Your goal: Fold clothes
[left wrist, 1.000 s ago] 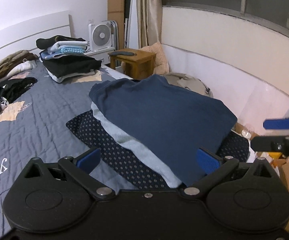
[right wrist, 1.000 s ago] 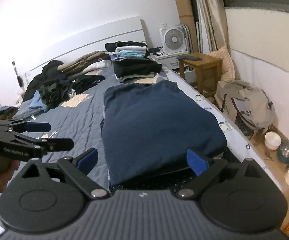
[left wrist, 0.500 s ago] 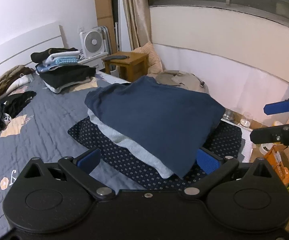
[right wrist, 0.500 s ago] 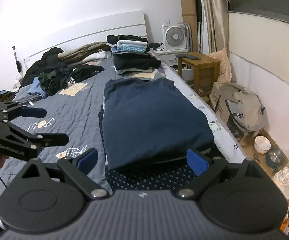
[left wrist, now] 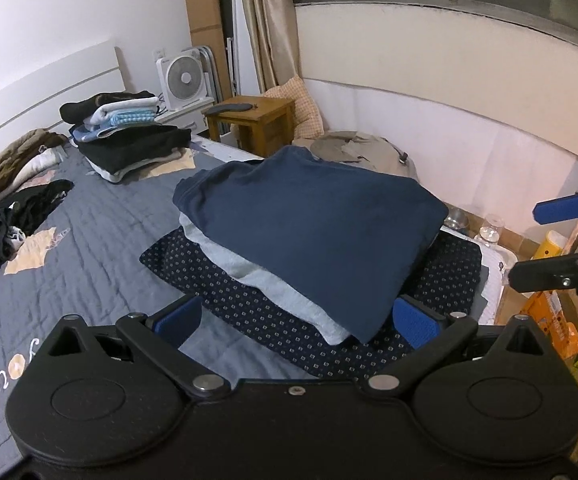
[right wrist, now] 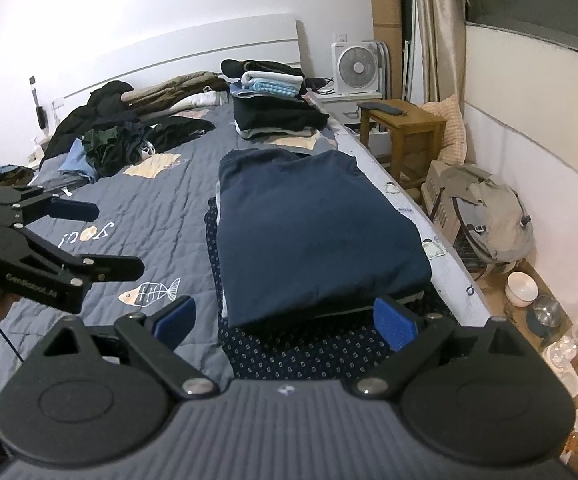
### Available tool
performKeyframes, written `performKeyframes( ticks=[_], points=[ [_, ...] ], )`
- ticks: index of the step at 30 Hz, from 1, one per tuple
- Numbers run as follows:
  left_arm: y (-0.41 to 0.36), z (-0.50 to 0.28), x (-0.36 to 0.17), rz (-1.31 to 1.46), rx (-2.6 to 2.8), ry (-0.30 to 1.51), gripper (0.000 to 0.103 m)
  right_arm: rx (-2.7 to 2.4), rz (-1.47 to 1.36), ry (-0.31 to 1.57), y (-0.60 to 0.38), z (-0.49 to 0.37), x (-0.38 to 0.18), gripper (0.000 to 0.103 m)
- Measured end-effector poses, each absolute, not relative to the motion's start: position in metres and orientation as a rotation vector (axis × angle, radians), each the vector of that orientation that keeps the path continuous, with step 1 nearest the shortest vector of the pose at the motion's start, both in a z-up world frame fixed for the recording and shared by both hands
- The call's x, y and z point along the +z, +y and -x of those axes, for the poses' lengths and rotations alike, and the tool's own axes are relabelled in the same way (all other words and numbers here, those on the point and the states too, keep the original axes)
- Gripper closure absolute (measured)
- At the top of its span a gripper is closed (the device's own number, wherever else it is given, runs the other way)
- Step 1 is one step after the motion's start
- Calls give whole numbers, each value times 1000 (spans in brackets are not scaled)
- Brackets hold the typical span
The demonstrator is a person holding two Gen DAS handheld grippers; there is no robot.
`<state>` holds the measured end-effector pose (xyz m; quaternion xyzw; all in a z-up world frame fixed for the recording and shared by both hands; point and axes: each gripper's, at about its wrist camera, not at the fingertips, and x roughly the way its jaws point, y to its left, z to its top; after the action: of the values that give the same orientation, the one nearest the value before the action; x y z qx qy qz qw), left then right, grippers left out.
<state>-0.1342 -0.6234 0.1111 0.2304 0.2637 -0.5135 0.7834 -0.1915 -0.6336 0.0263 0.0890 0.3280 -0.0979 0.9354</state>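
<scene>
— What did your left camera show at that moment?

— My left gripper (left wrist: 295, 320) was spread wide and held nothing; both blue pads (left wrist: 179, 317) were free in the air. Just in front of it was the folded navy shirt (left wrist: 309, 232), on top of a light grey garment (left wrist: 265, 276), and both lay on a dark dotted cloth (left wrist: 281, 332) on the grey quilt (left wrist: 89, 240). The pile was near the edge of the bed. My right gripper (left wrist: 557, 240) was at the right border of the picture, also spread, beyond the bed edge.

— And the right camera?

— My right gripper (right wrist: 285, 318) was open and empty too, in front of the near end of the navy shirt (right wrist: 313, 232). The shirt was flat and lay along the right side of the bed. My left gripper (right wrist: 101, 240) was at the left, its fingers apart, over the quilt (right wrist: 149, 208). Further back stood a second folded stack (right wrist: 277, 112), near the headboard (right wrist: 193, 52). A heap of unfolded dark clothes (right wrist: 117, 144) lay to the left of it. Beside the bed I saw a wooden stool (right wrist: 405, 128) and a beige backpack (right wrist: 489, 216) on the floor.
</scene>
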Motion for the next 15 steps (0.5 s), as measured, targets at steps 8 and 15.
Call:
performKeyframes(
  ticks=[8, 15],
  points=[
    [-622, 128, 108, -497, -1108, 577, 0, -212, -131, 670, -620, 198, 43, 7],
    [-621, 127, 106, -518, -1109, 566, 0, -219, -89, 663, -613, 202, 52, 7]
  ],
)
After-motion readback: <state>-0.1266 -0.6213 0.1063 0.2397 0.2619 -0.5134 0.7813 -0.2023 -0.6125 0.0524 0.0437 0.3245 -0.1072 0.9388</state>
